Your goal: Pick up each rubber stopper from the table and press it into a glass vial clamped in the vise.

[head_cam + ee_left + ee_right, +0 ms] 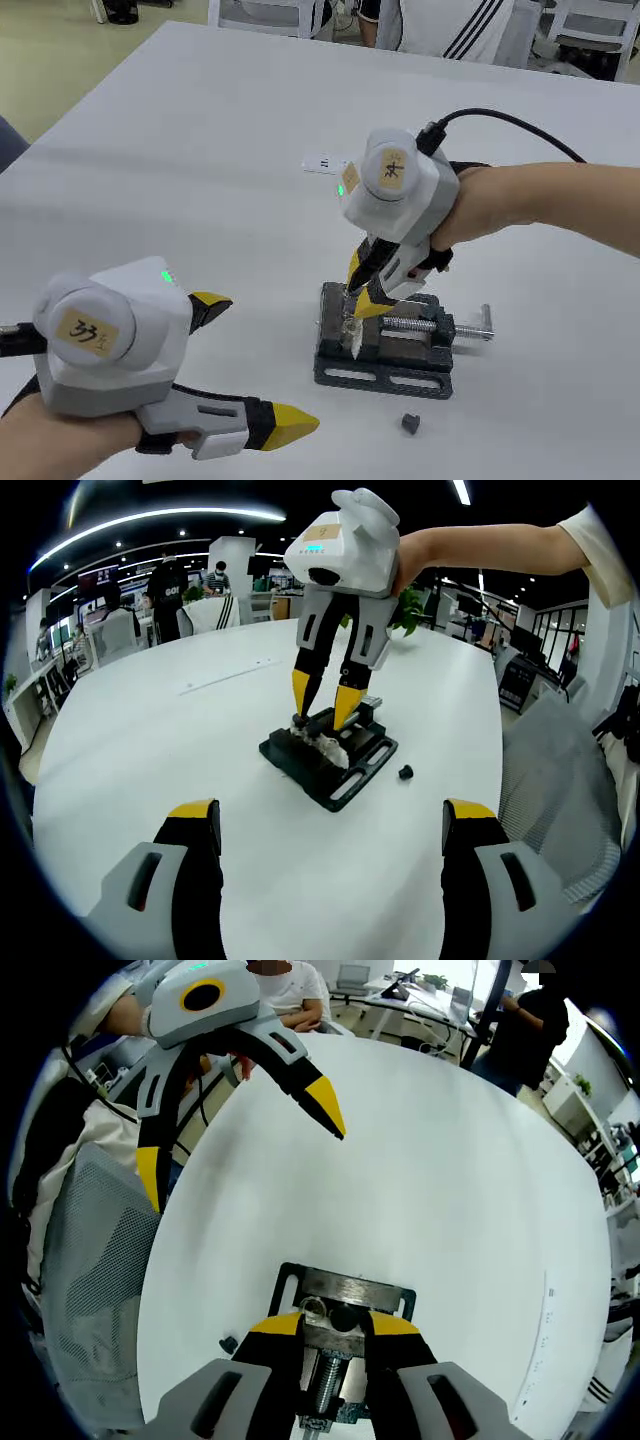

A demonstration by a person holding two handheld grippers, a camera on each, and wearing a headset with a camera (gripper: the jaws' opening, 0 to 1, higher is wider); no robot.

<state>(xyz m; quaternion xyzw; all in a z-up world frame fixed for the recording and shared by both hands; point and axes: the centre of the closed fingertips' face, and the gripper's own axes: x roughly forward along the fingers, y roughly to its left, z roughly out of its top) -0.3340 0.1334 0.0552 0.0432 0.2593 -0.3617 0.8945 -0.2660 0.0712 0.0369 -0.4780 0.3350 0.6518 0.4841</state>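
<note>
A black vise (385, 350) stands on the white table and clamps glass vials (313, 1308) in its top. My right gripper (363, 287) points down onto the vise. Its yellow fingertips (280, 1325) stand a little apart, astride one clear vial rim and a dark rubber stopper (345, 1316) beside it; the gap is wider than the stopper. Another loose stopper (410, 423) lies on the table in front of the vise and also shows in the left gripper view (405, 773). My left gripper (250, 362) hovers open to the left, nothing between its fingers.
A small white strip (325, 163) lies farther back on the table (200, 150). A person in a striped top sits at the far edge (450, 25). Chairs and desks surround the table.
</note>
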